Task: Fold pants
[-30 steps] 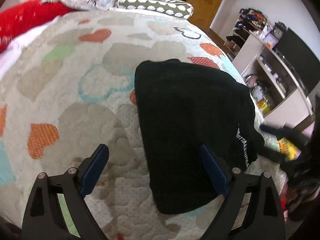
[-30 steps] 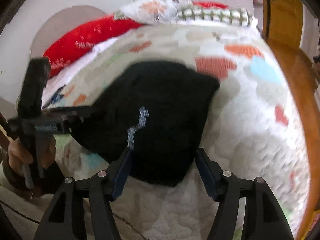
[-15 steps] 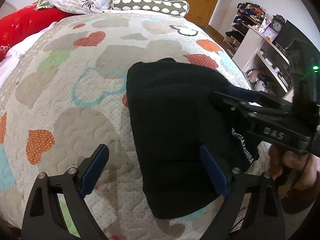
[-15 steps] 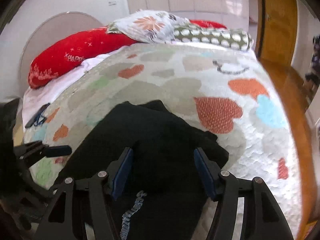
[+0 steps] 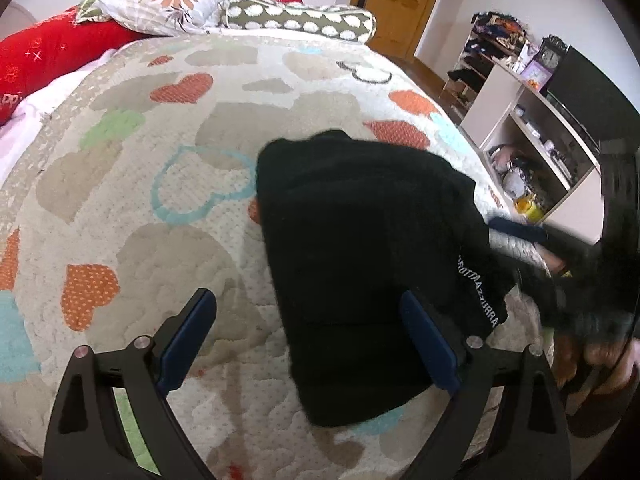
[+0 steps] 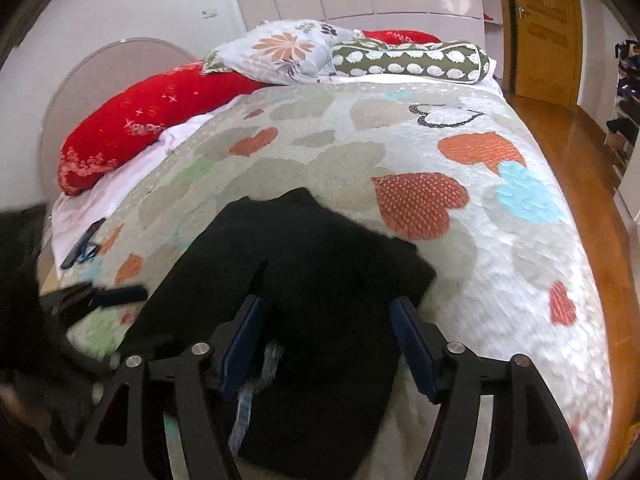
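Note:
Black pants (image 5: 360,248) lie folded in a compact pile on the heart-patterned bedspread (image 5: 160,160), a white-lettered band along their right side. My left gripper (image 5: 308,340) is open and empty above the pile's near left edge. My right gripper (image 6: 328,340) is open and empty, low over the pants (image 6: 304,280), with its fingers on either side of the fabric. In the left wrist view the right gripper (image 5: 560,264) shows blurred at the pile's right edge. In the right wrist view the left gripper (image 6: 96,296) shows at the left.
Red (image 6: 152,116), floral (image 6: 280,52) and dotted green (image 6: 408,62) pillows lie at the head of the bed. A dark object (image 6: 82,244) rests on the white sheet at left. A shelf unit (image 5: 532,132) and wooden door (image 6: 548,32) stand to the right.
My right gripper has swung up over the pants and dropped low onto the pile. My left gripper has stayed open, drifting a little. The pants remain in place.

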Motion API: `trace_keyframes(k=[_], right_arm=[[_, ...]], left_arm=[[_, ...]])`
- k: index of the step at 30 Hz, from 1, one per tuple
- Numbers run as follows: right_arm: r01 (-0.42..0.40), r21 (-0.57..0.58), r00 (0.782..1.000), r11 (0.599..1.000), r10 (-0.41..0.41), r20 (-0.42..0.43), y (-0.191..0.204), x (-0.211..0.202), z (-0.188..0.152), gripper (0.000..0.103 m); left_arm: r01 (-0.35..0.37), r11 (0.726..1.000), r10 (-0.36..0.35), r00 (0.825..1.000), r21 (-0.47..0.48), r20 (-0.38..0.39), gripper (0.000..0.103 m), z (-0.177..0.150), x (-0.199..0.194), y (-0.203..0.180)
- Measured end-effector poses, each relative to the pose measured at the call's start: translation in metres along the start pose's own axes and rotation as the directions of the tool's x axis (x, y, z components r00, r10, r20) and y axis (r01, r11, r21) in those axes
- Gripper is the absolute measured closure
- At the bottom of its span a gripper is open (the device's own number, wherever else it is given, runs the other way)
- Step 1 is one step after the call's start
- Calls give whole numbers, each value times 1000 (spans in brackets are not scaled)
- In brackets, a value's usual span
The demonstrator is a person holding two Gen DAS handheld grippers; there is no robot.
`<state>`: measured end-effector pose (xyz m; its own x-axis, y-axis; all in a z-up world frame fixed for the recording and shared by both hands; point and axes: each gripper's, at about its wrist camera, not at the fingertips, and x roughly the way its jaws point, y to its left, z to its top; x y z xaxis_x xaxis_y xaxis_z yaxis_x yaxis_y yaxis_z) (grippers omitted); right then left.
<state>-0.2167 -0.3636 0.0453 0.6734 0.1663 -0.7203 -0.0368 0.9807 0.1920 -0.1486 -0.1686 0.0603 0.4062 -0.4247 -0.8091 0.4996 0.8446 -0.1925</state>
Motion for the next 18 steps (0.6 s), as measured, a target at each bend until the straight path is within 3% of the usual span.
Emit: trace_keyframes(k=[1,4,9,14,18], right_arm=[[-10,-1,1000,1000,10,-23,0,-1,-9,20],[32,-12,994,999,-33,-101,-4,9,-28,20],[-106,167,994,980,108,-6,-36,-1,-31,19],[-236,263,971,935,236,33,-58,19,-23,18],[-324,286,945,902,319,64,-64,38,-17,17]], left_arm=[[4,1000,-4,1000,-5,-3,8,1,0,3],[42,998,-43,999,-55,-22,8,5,1,17],[171,966,-179,983,-192,-27,3,18,11,44],[259,916,-288,956,-307,-53,2,26,45,57],[277,916,-302,952,-290,-46,0,33,61,44]])
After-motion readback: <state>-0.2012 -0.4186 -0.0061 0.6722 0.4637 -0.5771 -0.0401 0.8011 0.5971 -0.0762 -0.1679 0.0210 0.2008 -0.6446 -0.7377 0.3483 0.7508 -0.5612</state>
